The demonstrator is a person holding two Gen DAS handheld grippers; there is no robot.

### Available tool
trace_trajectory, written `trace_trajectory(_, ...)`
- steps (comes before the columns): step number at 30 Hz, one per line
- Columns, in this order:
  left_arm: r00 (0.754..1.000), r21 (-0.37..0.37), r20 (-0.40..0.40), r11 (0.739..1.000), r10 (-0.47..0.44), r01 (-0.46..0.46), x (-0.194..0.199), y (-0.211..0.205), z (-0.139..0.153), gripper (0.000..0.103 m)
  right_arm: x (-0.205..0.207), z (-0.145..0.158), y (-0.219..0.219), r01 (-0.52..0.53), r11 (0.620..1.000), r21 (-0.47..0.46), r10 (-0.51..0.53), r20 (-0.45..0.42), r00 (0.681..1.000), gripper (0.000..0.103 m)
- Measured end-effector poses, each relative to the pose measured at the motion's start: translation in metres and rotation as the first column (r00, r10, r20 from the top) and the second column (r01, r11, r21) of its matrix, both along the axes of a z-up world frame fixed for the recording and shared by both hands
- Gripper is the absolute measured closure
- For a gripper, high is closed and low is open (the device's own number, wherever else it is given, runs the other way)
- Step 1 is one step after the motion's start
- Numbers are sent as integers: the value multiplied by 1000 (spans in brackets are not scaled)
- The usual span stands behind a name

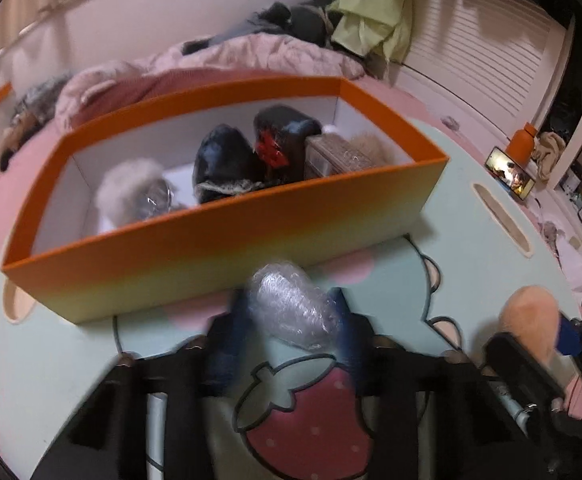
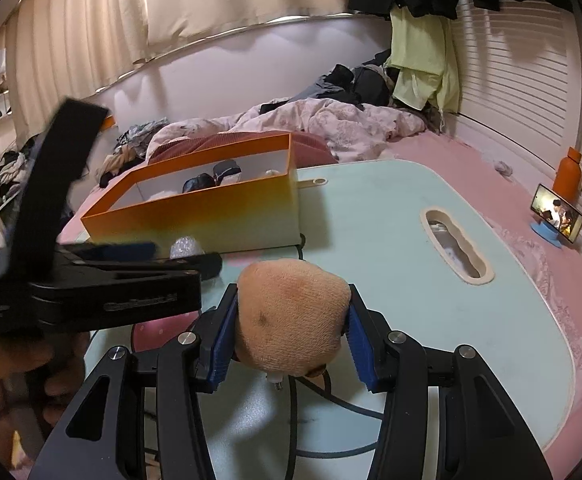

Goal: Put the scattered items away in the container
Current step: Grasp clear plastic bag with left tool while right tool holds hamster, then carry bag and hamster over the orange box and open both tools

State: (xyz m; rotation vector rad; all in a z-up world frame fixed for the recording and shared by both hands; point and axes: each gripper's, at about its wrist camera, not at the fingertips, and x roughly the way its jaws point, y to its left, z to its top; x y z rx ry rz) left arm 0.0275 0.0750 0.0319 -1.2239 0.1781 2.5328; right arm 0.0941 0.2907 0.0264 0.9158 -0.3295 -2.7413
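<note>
- Bedroom clutter fills the background: a rumpled pink quilt lies on the bed beyond a pale green lap table that carries the work.
- On the far left of that table stands an orange box, open at the top, so items can be dropped in from above. Dark bundles and a furry piece already lie inside it.
- The left gripper is closed on a bubble-wrapped bundle, clamped between its blue pads just short of the box's near wall. That hold looks like a carry towards the box.
- The right gripper squeezes a peach plush item between its blue pads, hanging over the near middle of the table, well apart from the box.
- Both loads seem lifted clear of the tabletop, though blur in the left wrist view makes this uncertain.
- The box's near wall is the edge to clear: the left load probably has to rise over the rim before release.
- Free space inside the box shows at its left end; the right end is crowded.
- To the right, the table is bare except for a handle slot, leaving open room for the right gripper to swing.
- A phone on a stand and an orange bottle sit off the table at far right, out of the path.
- The two grippers are near each other, so a clash is a risk if both head for the box together.
</note>
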Motion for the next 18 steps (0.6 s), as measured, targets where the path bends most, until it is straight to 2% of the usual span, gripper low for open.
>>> trace_trajectory(2,1000,7,-19,1000,4,-4,6,-7,1,69,0,-1,0,0,1000,-2,0,2,1000,53)
trace_trajectory(4,1000,88,-19,996,13,-11,17,-24,6,70,0,-1,1,1,1000,-4,-1,4,1000,52)
trace_trajectory(6,999,123,-47,992,23,-17,31,-39,15,70,0,-1,1,1,1000,-7,-1,6,1000,52)
trace_trajectory(9,994,108,-95,993,47,-36,45,-57,24,70,-1,0,-1,-6,1000,-3,6,8,1000,52)
trace_trajectory(11,994,130,-94,991,57,-45,47,-69,31,70,-2,0,-3,-13,1000,3,13,10,1000,52)
trace_trajectory(18,992,161,-113,986,61,-43,25,-82,63,70,-5,8,-21,-64,996,61,64,2,998,52)
